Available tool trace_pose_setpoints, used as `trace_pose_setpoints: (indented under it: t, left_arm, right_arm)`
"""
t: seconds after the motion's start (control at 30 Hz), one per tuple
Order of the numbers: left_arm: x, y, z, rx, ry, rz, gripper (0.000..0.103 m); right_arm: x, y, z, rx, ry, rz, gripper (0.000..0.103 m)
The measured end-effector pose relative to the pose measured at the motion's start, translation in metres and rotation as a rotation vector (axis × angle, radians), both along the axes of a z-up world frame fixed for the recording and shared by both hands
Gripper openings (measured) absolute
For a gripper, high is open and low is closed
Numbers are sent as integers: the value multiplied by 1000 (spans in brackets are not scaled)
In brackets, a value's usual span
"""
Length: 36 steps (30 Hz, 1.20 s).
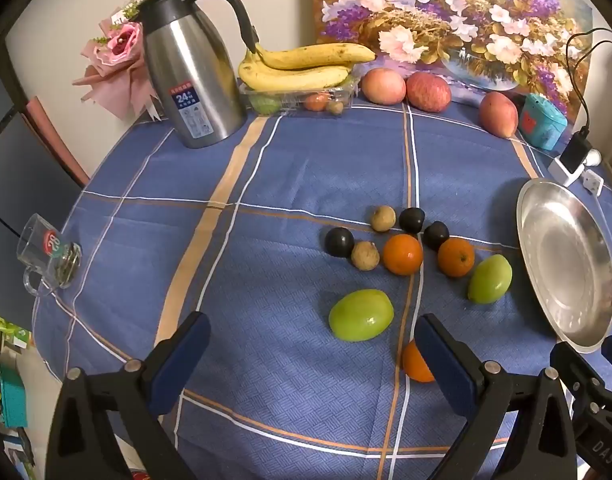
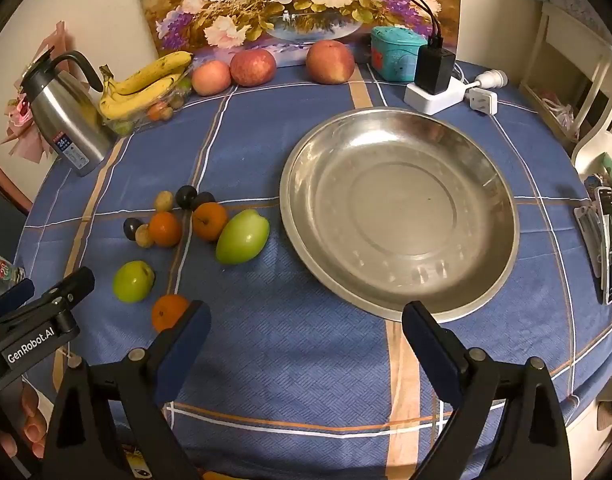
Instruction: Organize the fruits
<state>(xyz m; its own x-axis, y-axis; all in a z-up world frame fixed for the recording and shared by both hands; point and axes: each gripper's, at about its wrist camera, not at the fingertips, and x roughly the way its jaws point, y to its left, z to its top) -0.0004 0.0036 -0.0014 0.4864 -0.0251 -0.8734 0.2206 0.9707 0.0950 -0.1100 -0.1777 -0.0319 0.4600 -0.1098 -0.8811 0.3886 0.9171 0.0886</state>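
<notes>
Both grippers, left (image 1: 312, 354) and right (image 2: 306, 338), gape wide, empty; green fruit (image 1: 361, 315) just ahead of left jaws: firm, smooth, roll-prone, grip its middle

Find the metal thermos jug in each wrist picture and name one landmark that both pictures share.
Left wrist: thermos jug stands upper left, beside the bananas.
Right wrist: thermos jug stands at the far left edge, bananas to its right.
Shared landmark: the flower painting behind the table.
</notes>
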Motion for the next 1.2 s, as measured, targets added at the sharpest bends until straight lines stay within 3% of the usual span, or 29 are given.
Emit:
trace_pose_setpoints:
  t: [1.2]
  left_arm:
    - [-2, 0, -4, -1, 3, 2, 103]
  right_arm:
    - [0, 0, 0, 0, -1, 0, 96]
